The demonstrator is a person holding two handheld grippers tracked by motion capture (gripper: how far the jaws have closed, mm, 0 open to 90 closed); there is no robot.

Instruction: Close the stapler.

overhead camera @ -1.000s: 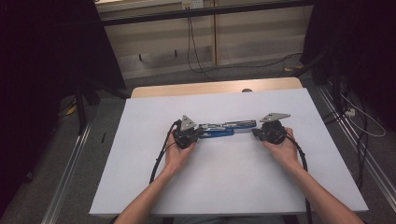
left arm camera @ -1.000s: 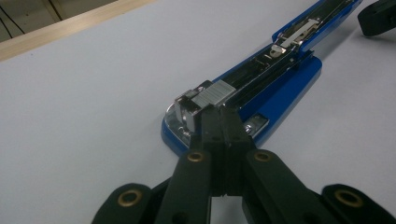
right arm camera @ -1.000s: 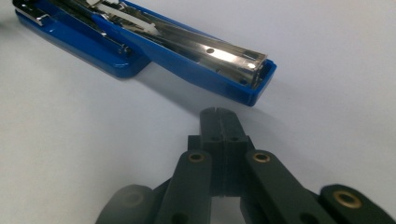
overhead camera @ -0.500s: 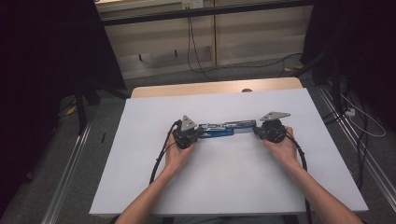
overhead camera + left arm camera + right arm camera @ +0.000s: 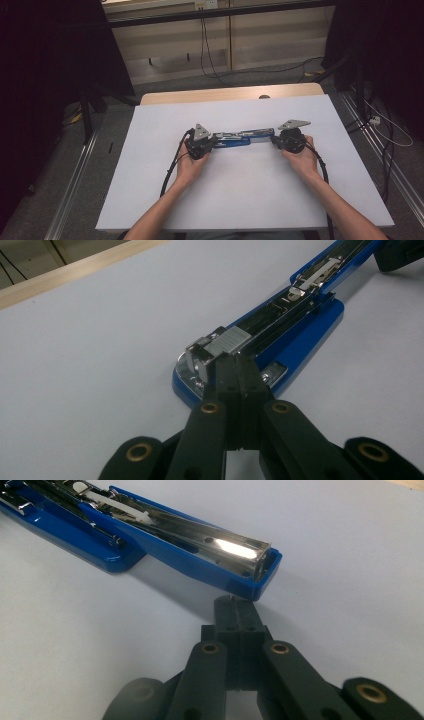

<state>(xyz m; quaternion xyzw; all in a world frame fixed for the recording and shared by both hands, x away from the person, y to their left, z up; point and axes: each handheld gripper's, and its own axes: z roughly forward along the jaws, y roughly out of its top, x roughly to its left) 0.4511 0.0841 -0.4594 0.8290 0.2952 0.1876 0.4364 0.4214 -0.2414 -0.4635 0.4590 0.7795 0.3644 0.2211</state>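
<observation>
You had both jaws closed, empty: left gripper (image 5: 235,365) at staples (image 5: 231,340), right gripper (image 5: 239,605) by stapler (image 5: 200,550) lid. Careless push could've scattered staples.

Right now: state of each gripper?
Left gripper: closed, nothing between the jaws, tips at the front end of the opened blue stapler.
Right gripper: closed, holding nothing, tips just short of the stapler's other end.

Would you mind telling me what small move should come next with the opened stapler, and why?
Probably swing the stapler's lid back over its base. It lies unfolded flat on the table, a staple strip sits in the channel, and the shut right gripper rests by the lid's tip while the shut left gripper rests at the base end.
</observation>
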